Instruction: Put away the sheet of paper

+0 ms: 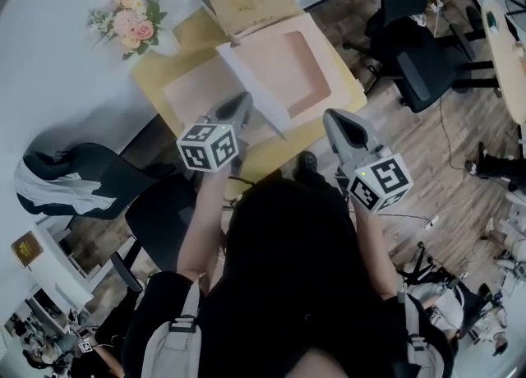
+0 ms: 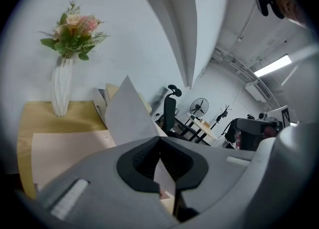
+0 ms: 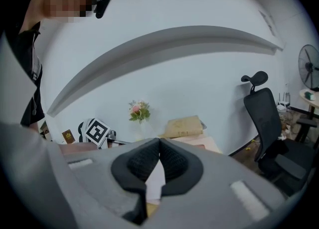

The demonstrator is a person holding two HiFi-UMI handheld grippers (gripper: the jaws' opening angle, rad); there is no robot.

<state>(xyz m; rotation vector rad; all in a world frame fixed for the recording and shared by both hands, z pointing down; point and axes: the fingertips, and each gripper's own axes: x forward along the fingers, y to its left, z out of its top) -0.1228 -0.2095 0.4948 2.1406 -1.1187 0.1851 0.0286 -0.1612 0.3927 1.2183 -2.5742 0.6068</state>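
Not yet stowed: pinching the sheet of paper (image 1: 259,93) upright in the closed left claw (image 2: 159,143) above the pink folder (image 1: 193,89) on the tabletop (image 1: 271,156). Holding the right claw (image 3: 159,142) closed near the folder's rim; remaining: laying the sheet inside.

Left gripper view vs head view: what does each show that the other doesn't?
Only left gripper view: the vase, a fan, a ceiling light. Only head view: a marker cube, the floor. Both: flowers, table, and the left gripper shut on the sheet.
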